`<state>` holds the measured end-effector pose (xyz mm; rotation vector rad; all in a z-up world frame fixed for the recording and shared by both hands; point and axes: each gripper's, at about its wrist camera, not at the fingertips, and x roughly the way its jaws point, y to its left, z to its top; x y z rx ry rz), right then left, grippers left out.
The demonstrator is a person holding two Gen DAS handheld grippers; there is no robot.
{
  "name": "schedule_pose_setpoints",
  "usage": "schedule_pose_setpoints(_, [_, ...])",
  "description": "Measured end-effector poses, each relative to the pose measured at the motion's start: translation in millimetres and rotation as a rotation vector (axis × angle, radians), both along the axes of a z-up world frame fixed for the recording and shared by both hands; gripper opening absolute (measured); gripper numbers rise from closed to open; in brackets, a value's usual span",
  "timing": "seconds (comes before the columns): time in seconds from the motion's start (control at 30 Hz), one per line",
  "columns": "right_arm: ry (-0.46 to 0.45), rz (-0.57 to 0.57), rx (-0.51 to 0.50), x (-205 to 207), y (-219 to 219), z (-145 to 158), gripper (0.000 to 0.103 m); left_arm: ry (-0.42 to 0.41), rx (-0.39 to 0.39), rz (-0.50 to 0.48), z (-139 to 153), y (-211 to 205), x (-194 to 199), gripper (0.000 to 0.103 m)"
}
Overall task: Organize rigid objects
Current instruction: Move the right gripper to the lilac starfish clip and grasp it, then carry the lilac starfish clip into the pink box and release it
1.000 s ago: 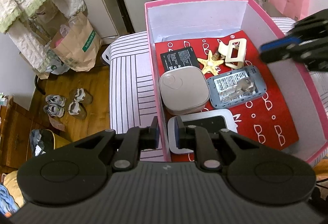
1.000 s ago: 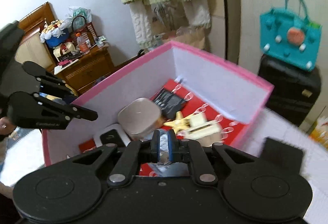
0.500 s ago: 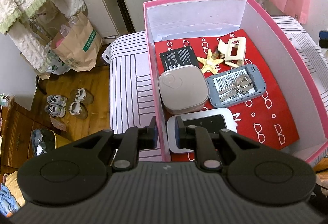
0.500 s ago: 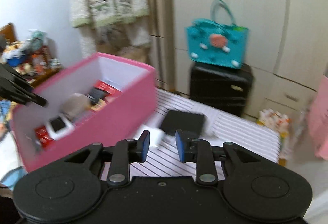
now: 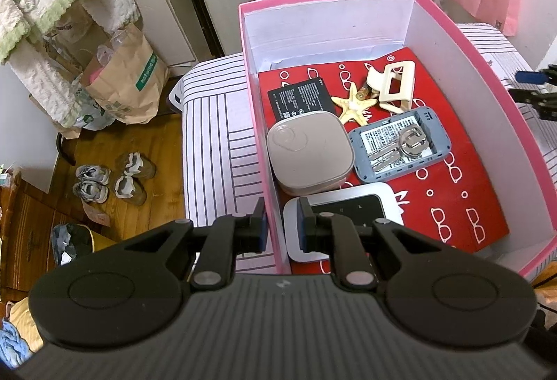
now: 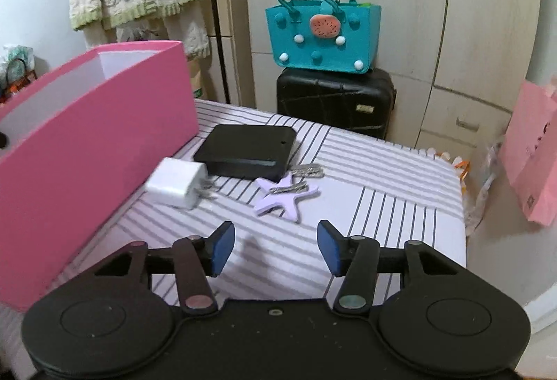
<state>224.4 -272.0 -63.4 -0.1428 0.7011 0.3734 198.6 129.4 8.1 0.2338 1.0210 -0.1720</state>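
My right gripper [image 6: 275, 247] has swung away from the pink box [image 6: 104, 150] – its jaws have just been opening, nothing between them, over the striped bedspread [image 6: 383, 199]. Ahead lie a white charger [image 6: 175, 183], a black case [image 6: 249, 150] and a lilac star [image 6: 285, 197], right of the box. My left gripper [image 5: 281, 227] pinches the box's near-left wall, a silver device [image 5: 348, 206] just inside.

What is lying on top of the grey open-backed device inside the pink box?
A bunch of silver keys on a ring rests on the grey open-backed device, covering part of its white printed label. What the keys hide of the label cannot be read. The pink box also holds other items.
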Motion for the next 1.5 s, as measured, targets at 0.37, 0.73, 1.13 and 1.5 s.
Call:
schedule_pose_setpoints(0.37, [0.056,-0.016,0.102,44,-2,-13,0.065,-0.006,-0.004,-0.021,0,2,-2,0.014])
schedule_pose_setpoints(0.73, [0.032,-0.018,0.024,54,11,-15,0.062,-0.009,-0.008,-0.026,0,1,-2,0.014])
schedule_pose_setpoints(1.13, [0.046,-0.098,0.007,25,9,1,0.046,-0.002,-0.015,-0.024,-1,3,-1,0.014])
schedule_pose_setpoints(1.5, [0.082,-0.078,0.099,8,6,18,0.011,0.006,-0.028,-0.028,0,5,-3,0.014])
